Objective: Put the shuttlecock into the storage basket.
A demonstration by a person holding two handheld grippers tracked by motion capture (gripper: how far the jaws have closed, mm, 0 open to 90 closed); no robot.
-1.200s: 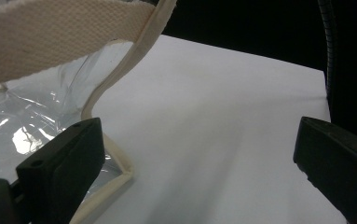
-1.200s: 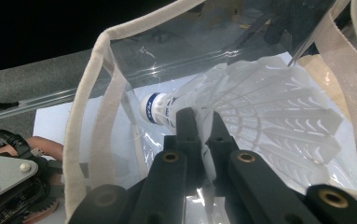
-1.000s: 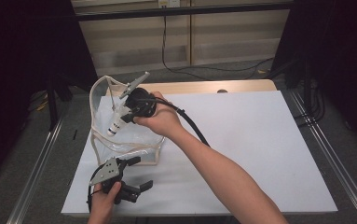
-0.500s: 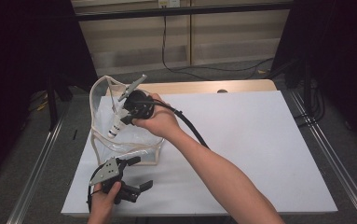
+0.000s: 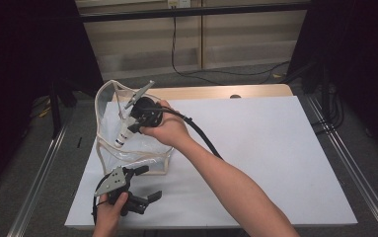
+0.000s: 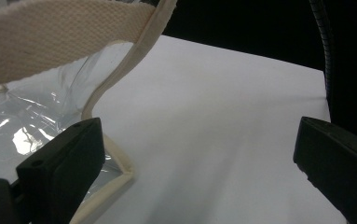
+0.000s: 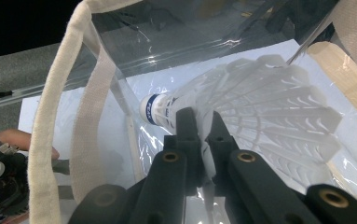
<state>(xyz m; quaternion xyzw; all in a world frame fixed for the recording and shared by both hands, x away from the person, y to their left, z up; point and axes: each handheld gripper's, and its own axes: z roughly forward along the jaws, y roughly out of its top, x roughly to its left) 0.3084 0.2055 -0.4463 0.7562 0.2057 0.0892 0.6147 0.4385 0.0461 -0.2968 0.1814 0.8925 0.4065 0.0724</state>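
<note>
- My right gripper (image 7: pixel 199 126) has its fingers (image 7: pixel 187 122) clamped on the feather skirt of a white shuttlecock (image 7: pixel 260 112).
- The shuttlecock sits inside the mouth of a clear plastic bag (image 5: pixel 108 148), cork end with a blue band pointing down and to the left.
- The bag, trimmed with cream webbing straps (image 7: pixel 55 116), stands on the far-left part of the white worktop (image 5: pixel 275 148).
- My left gripper (image 5: pixel 139 187) rests on the near-left worktop, fingers (image 6: pixel 59 163) apart, holding nothing.
- One left finger sits just beside the bag's near corner seam (image 6: pixel 120 163).
- A black cable (image 5: pixel 204 138) trails from my right gripper.
</note>
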